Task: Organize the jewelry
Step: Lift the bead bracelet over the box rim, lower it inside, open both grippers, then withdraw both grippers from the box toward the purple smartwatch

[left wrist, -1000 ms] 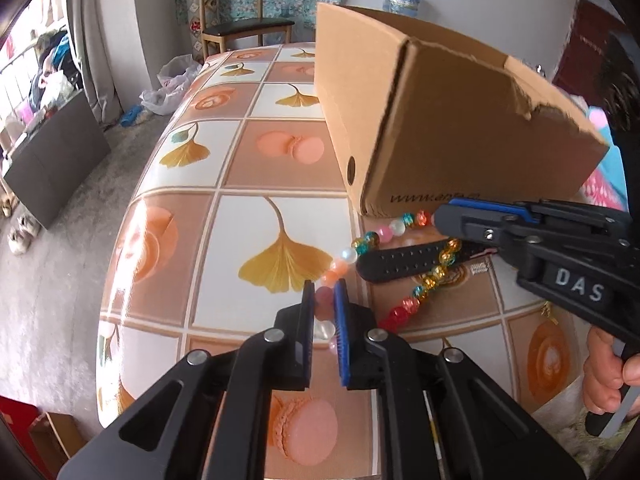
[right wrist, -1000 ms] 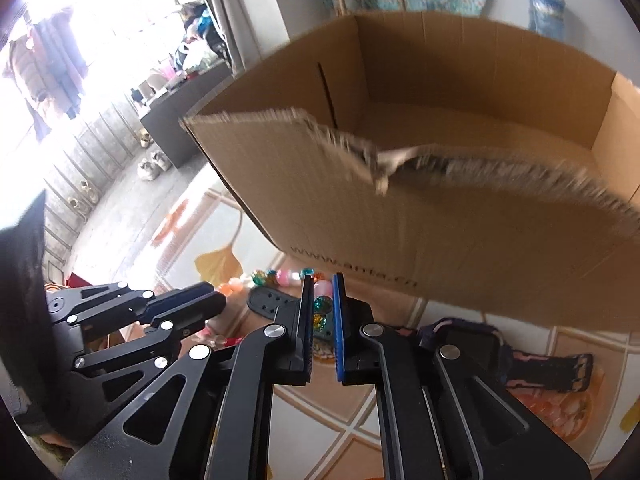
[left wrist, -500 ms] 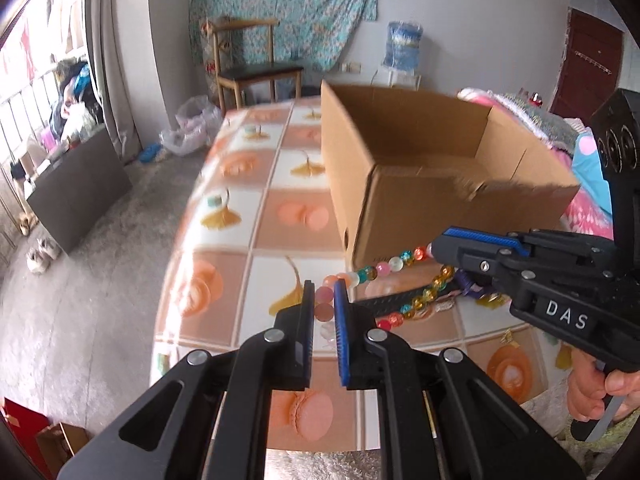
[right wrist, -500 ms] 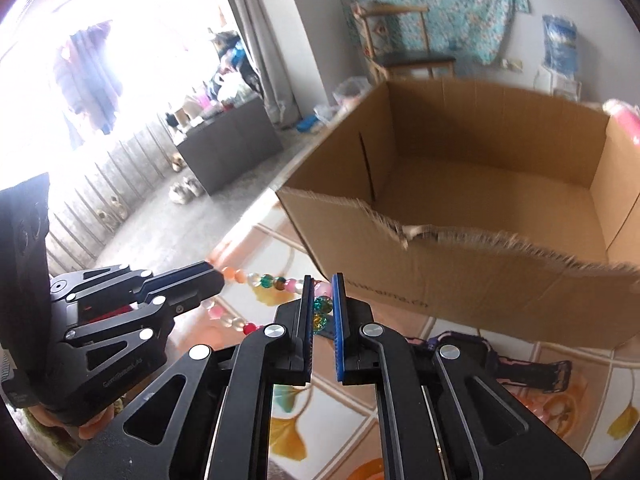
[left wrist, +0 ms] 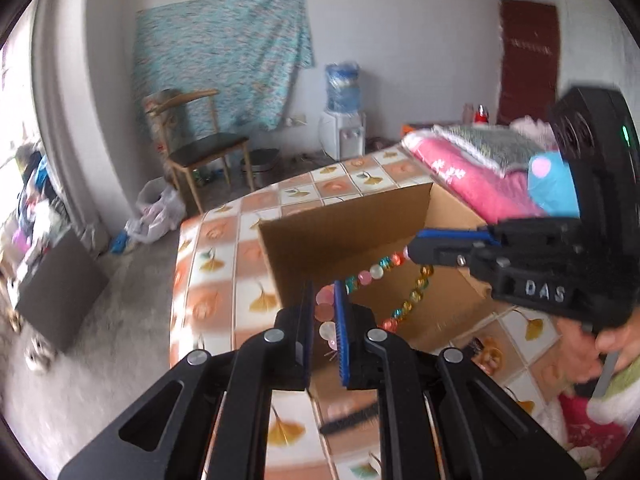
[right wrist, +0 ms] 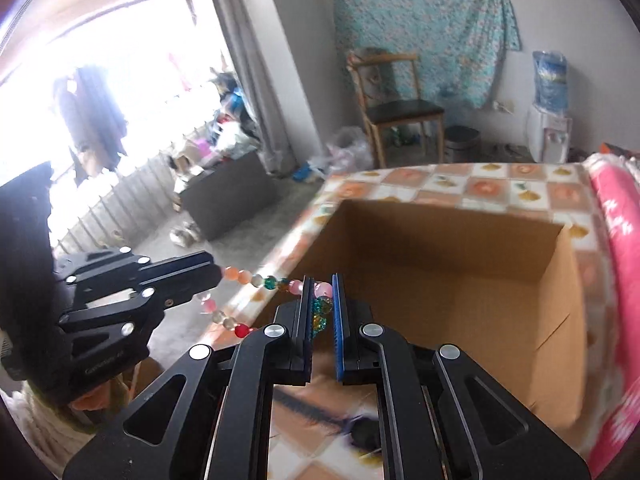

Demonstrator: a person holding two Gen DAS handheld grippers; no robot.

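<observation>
Your left gripper (left wrist: 323,312) is clamped narrow on the pale pink end of the bead necklace (left wrist: 372,276), and your right gripper (right wrist: 321,308) pinches the teal and amber beads at its other end. The strand hangs stretched between the two, in the air above the near edge of the open cardboard box (right wrist: 440,264), which sits on the tiled tablecloth (left wrist: 216,264). A dark watch strap (right wrist: 360,432) lies on the cloth below, blurred

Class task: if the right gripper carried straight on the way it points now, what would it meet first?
Probably the open cardboard box: the right gripper, clamped on the bead necklace, aims into its opening, likely the inside; depth is unclear.
</observation>
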